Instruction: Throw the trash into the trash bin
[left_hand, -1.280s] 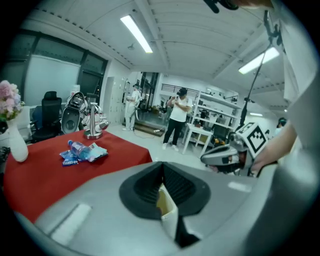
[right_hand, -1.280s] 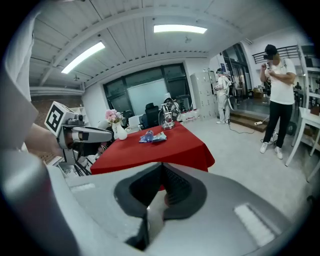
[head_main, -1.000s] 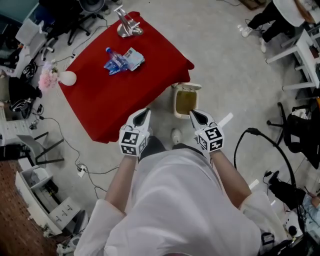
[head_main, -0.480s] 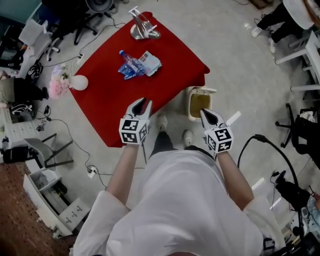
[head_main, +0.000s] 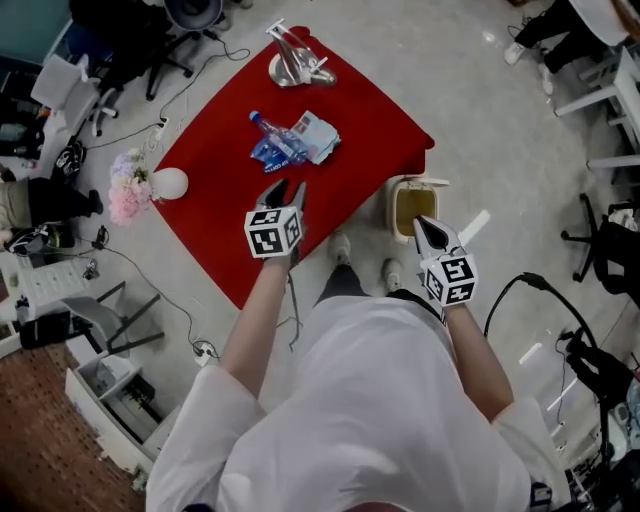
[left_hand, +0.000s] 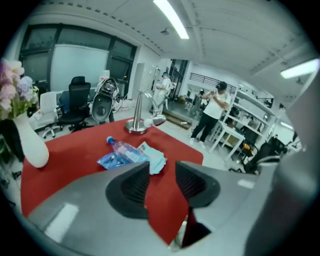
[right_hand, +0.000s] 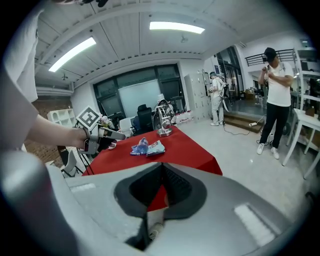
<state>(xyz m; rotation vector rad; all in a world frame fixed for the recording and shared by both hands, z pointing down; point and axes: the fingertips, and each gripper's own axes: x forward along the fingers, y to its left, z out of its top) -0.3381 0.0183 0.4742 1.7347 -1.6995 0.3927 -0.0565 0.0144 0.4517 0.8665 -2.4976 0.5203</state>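
Over the counter (head_main: 215, 190), the left gripper (head_main: 286, 190), its empty jaws just opening, faces the trash (head_main: 295, 142); the right gripper (head_main: 421, 224) is pressed together.

Left tool (head_main: 284, 186) moved over the red table (head_main: 220, 210), jaws opening.

We wear a white short-sleeved shirt (head_main: 370, 400), dark trousers (head_main: 345, 284) and pale shoes (head_main: 341, 247). Our left gripper (head_main: 285, 188) and right gripper (head_main: 420, 222) are white-bodied with black ribbed pads (left_hand: 134, 186), each bearing a cube (head_main: 273, 232) of black-and-white square markers.

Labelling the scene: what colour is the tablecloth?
Red tablecloth, clearest in the head view.
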